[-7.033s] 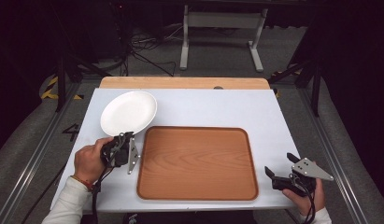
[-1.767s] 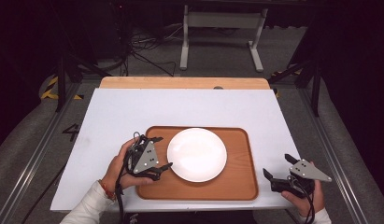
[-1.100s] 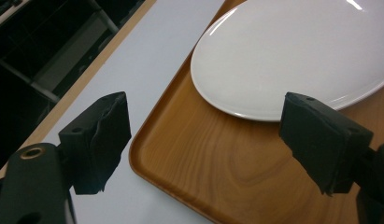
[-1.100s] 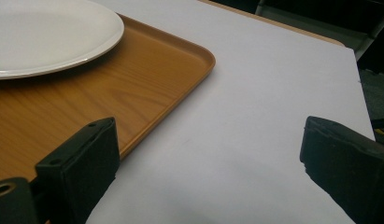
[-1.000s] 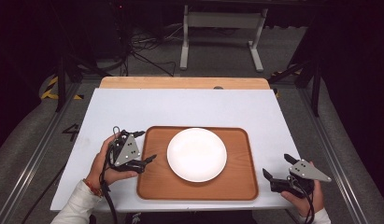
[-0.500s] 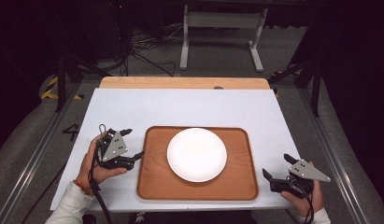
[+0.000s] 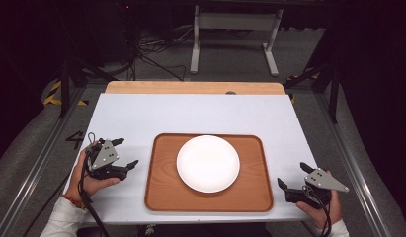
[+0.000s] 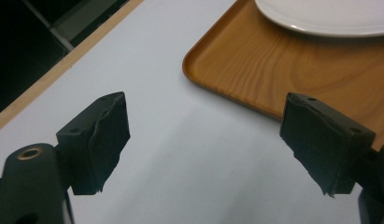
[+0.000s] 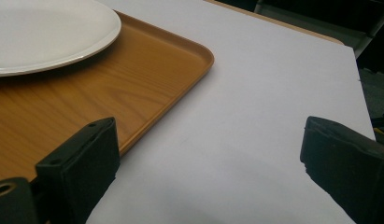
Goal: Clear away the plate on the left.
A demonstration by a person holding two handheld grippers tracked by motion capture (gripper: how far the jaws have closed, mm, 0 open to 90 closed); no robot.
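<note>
A white plate [image 7: 208, 163] lay flat in the middle of a wooden tray [image 7: 163, 197], which sat on the near half of my white desk [image 7: 190, 111]. The plate looked already placed, so my work with it seemed done. My left gripper [image 7: 122, 154] hung beside the tray's left edge, jaws wide and holding nothing, well apart from the plate. My right gripper [image 7: 292, 176] rested near the tray's right front corner, jaws also wide and holding nothing. The tray's raised rim would stop the plate sliding off. Bare desk lay open to the left, right and far side, giving both hands free room to move.
</note>
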